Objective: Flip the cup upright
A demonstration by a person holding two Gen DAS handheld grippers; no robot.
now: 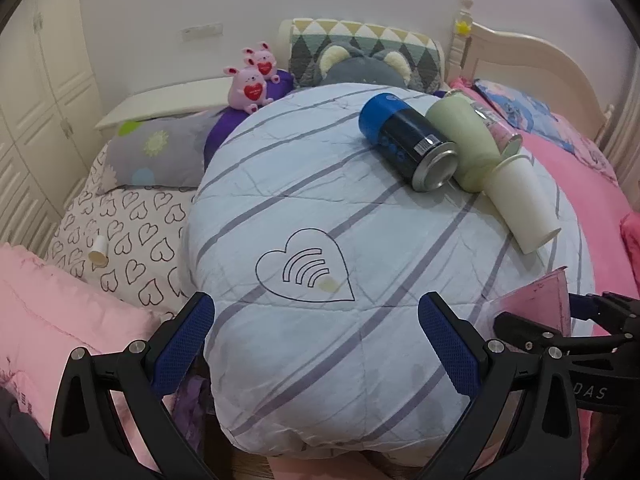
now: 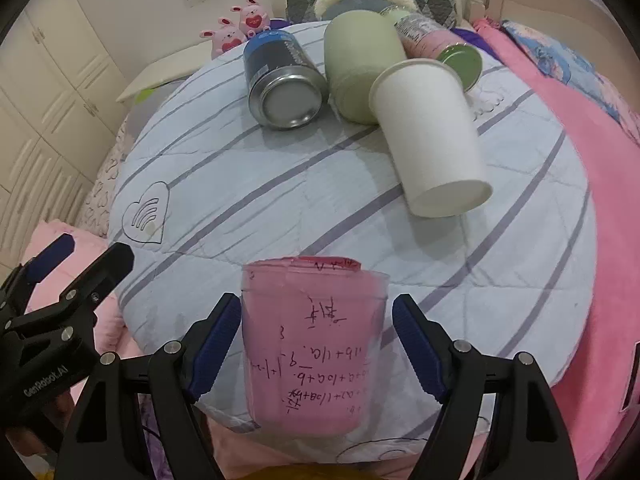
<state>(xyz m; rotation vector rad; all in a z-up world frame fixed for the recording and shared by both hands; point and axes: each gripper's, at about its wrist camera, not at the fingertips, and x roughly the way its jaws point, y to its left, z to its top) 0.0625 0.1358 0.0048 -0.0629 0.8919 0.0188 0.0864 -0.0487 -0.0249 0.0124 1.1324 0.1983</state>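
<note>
My right tongs (image 2: 314,344) are spread wide. A clear cup (image 2: 314,350) with pink paper inside stands between the two blue pads at the bottom middle of the right wrist view. The left pad (image 2: 214,344) is right at the cup's side, though I cannot tell if it touches. The right pad (image 2: 416,344) stands apart from the cup. The cup's open top faces up.

My left tongs (image 1: 316,344) are spread wide too and hold nothing. They hang over the light blue striped quilt (image 1: 320,240) at the bottom of the left wrist view. In that view the clear cup (image 1: 536,300) peeks in at the lower right edge, just beside my right tongs (image 1: 568,328).

The pink paper has handwritten sums on it, upside down to me. I can make out bits like "16+10" but not the rest. The body of my left tongs (image 2: 52,320) shows at the lower left of the right wrist view and reads "GenRobot.AI". The quilt has a heart outline (image 1: 306,266) with curved stripes inside.

Farther up the quilt, well apart from both tongs, lie a dark blue can (image 2: 280,84), a pale green tumbler (image 2: 360,68) and a white paper cup (image 2: 432,136), all on their sides and touching each other. Two pink bunny toys (image 1: 252,80) sit near the upper left.
</note>
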